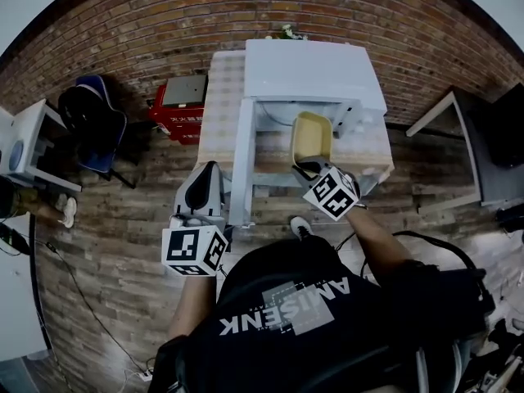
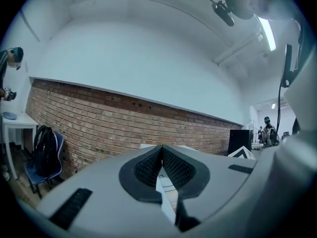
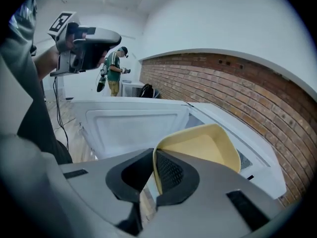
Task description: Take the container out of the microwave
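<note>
while the right gripper [image 3: 154,163] fingers pinch the yellow container [image 3: 200,147] by its near rim, it hangs tilted beyond them, outside the open microwave [image 1: 315,72] | step: withdrawal, nearly done | left gripper [image 2: 162,158] fingers pressed together, empty | next: level it, find surface [image 1: 219,129]

One microwave [image 1: 315,68] on one counter [image 1: 219,113]. One yellow container [image 1: 313,137] at its opening. Two claws before it: left claw [image 1: 210,170], right claw [image 1: 307,169]. Left of it, one chair [image 1: 100,155], one red crate [image 1: 182,109].
</note>
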Action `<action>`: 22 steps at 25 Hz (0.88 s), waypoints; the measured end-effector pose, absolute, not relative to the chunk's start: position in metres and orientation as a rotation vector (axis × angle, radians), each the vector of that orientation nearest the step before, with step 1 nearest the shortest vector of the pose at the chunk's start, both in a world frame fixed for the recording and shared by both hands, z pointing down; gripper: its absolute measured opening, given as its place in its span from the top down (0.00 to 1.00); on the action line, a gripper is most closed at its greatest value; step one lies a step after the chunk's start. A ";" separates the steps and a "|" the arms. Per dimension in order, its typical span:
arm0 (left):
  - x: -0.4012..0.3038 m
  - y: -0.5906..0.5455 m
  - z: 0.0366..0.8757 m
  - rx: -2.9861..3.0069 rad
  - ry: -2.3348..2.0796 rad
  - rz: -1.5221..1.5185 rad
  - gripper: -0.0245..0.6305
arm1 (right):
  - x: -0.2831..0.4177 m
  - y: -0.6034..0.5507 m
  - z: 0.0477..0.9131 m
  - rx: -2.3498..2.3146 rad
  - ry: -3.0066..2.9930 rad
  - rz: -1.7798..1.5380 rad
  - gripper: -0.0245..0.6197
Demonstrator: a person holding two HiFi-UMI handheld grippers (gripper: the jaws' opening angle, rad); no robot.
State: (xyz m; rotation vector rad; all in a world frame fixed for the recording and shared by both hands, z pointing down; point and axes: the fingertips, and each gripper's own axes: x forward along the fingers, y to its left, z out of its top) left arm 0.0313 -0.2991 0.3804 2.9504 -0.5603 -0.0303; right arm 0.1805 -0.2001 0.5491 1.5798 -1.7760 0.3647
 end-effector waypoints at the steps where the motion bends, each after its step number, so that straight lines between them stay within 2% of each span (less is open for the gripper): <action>1: 0.030 -0.299 0.381 2.946 -0.550 -0.033 0.94 | 0.178 -0.198 0.543 1.592 -1.775 0.357 0.88; 22: 0.011 -0.281 0.384 2.947 -0.429 -0.060 0.94 | 0.158 -0.173 0.428 1.858 -1.767 0.185 0.88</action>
